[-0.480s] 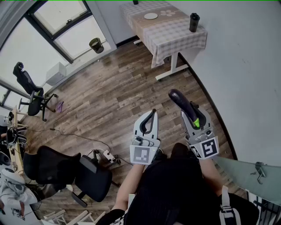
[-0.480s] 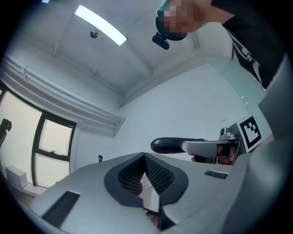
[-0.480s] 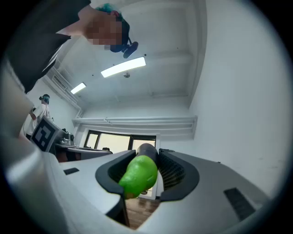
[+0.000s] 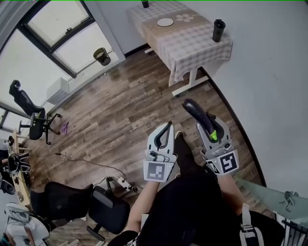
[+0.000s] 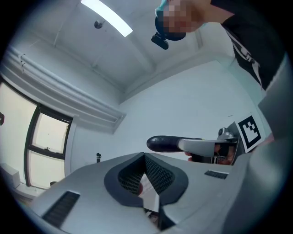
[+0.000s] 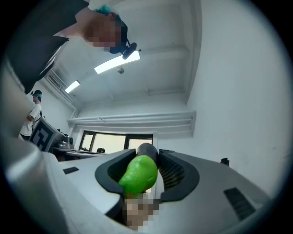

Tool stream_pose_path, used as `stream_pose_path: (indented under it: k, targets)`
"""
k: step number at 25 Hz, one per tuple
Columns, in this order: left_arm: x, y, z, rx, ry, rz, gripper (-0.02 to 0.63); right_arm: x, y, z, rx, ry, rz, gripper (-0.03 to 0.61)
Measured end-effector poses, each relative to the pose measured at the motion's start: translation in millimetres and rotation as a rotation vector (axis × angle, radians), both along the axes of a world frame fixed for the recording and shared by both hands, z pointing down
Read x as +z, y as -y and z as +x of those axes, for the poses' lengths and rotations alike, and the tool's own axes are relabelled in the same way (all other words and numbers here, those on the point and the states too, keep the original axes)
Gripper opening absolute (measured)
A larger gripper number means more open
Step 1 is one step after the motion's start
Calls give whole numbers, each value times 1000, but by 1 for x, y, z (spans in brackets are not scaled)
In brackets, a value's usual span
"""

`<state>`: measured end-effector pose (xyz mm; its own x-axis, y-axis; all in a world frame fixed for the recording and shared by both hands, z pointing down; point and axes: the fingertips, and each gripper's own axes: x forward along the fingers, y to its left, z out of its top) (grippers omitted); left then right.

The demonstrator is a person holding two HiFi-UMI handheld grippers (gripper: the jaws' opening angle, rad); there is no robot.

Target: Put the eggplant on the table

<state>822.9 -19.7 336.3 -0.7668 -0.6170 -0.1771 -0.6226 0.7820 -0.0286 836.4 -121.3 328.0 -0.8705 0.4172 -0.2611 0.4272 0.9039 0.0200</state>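
The eggplant (image 4: 198,115) is dark purple with a green stem end (image 4: 213,135). My right gripper (image 4: 211,126) is shut on it near the stem, and the purple end sticks out ahead, high above the wooden floor. In the right gripper view the green stem (image 6: 138,174) fills the gap between the pads. My left gripper (image 4: 167,129) hangs beside it to the left, shut and empty. From the left gripper view (image 5: 144,157) the eggplant (image 5: 164,143) shows to the right. The table (image 4: 192,43), under a checkered cloth, stands ahead at the top of the head view.
On the table are a white plate (image 4: 165,22), a black tumbler (image 4: 219,30) at its right corner and a dark cup (image 4: 145,4) at the back. A white wall (image 4: 269,72) runs along the right. Office chairs (image 4: 72,202) stand lower left, another chair (image 4: 30,113) and a bin (image 4: 101,55) by the windows.
The head view has moved on over the floor: the chairs at lower left have slid down, the table has shifted slightly right. Both grippers keep their places, the eggplant still held.
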Motion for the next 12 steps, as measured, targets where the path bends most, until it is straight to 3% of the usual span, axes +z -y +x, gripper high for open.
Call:
stream_pose_path:
  k: [12]
  targets:
    - [1, 14, -252, 14, -17, -31, -11, 1, 2, -261, -28, 11, 2, 163]
